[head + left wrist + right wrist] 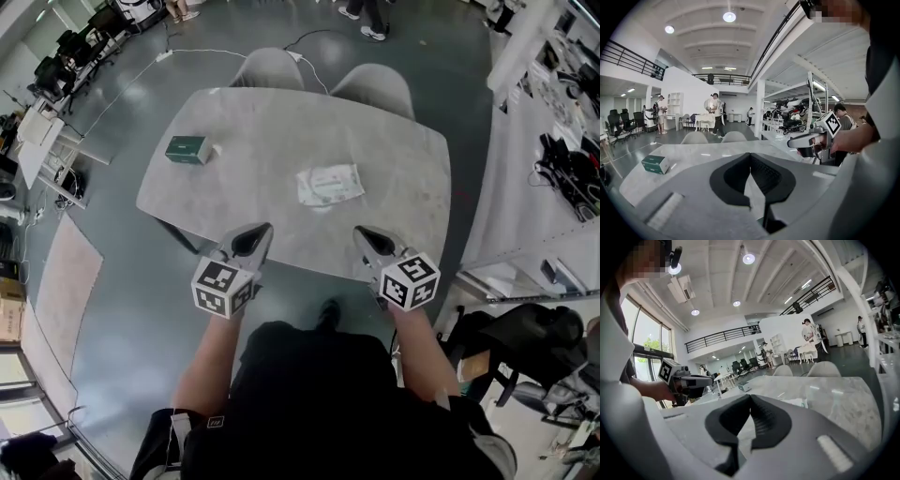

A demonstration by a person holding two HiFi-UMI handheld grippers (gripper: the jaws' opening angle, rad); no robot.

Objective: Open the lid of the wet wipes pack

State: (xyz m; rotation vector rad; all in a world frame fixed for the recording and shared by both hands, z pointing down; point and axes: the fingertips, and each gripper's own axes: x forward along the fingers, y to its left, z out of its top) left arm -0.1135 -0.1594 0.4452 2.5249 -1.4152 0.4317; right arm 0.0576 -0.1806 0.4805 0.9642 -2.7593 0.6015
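Observation:
The wet wipes pack (330, 184), white and flat, lies on the grey table (244, 122) right of the middle, its lid down. My left gripper (265, 228) hangs over the table's near edge, shut and empty, short of the pack and to its left. My right gripper (359, 232) is level with it on the right, also shut with nothing in it. In the left gripper view the jaws (750, 154) meet at the tips and the right gripper (808, 139) shows beside them. The right gripper view shows its jaws (750, 396) closed, with the pack's edge (799, 401) just beyond.
A green box (187, 149) sits near the table's far left corner. Two grey chairs (272, 67) stand at the far side. Shelves and cables (562, 159) line the right. Desks crowd the left and people stand far off.

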